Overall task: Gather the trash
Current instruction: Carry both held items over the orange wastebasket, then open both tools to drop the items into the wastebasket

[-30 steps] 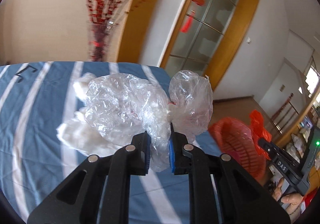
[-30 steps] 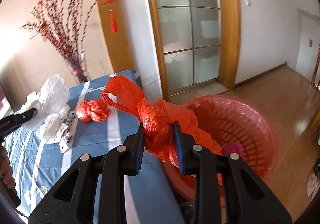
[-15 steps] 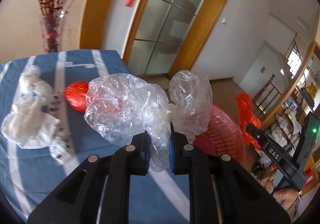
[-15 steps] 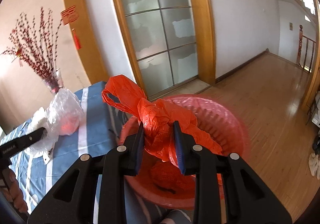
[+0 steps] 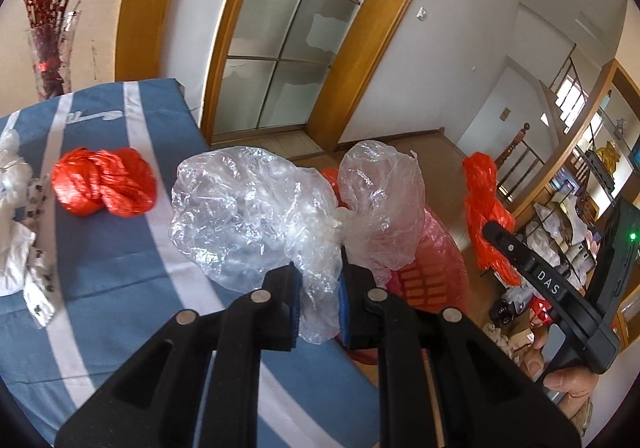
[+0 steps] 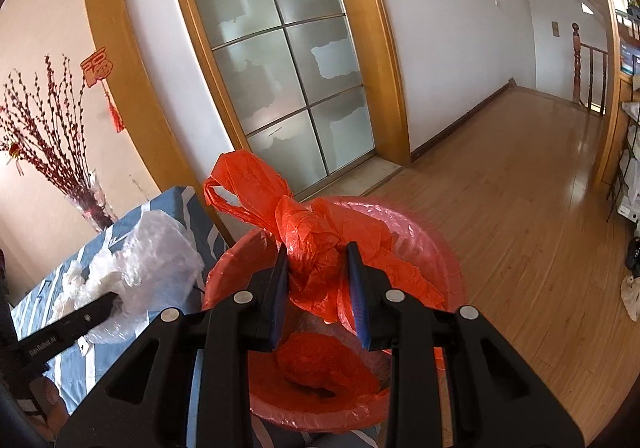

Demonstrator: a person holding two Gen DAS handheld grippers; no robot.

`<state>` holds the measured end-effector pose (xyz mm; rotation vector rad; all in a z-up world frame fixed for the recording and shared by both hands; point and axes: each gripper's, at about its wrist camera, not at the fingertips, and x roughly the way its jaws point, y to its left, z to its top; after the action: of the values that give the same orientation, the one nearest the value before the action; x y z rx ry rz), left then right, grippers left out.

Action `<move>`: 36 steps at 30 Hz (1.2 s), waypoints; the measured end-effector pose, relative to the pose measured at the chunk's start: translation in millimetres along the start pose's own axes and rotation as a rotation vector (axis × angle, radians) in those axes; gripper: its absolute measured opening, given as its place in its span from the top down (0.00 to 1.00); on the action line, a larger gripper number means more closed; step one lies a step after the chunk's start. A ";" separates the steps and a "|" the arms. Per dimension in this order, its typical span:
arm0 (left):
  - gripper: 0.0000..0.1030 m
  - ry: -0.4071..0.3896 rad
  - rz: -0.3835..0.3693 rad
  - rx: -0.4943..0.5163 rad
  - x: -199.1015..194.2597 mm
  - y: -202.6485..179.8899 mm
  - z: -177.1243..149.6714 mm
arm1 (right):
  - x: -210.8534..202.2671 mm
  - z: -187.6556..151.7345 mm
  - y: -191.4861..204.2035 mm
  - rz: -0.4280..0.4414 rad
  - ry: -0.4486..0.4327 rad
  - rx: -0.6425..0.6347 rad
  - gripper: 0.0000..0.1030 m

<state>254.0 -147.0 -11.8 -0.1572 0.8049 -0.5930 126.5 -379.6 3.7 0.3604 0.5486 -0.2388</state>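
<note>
Both tools moved over the basket (image 6: 440, 248); right tool (image 6: 318, 288) pinches red bag (image 6: 316, 244), left tool (image 5: 318, 304) clear bag (image 5: 256, 216)

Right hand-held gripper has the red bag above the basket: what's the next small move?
Probably open the right hand-held gripper: its red bag hangs directly above the open red basket, so it should drop in.

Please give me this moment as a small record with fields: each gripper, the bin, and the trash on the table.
left gripper: shut on clear plastic bag, above the table edge
right gripper: shut on red plastic bag, above the basket
red basket: on the floor beside the table, red trash inside
blue striped table: bears crumpled red bag and white trash
</note>
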 end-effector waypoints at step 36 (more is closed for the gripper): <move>0.50 0.126 -0.048 0.018 67.1 -29.4 -8.1 | 20.2 6.6 -50.2 0.033 0.028 0.206 0.49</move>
<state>271.6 -207.9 -49.5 -0.1232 0.9198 -0.6600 130.5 -430.4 -15.6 0.5734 0.5466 -0.2592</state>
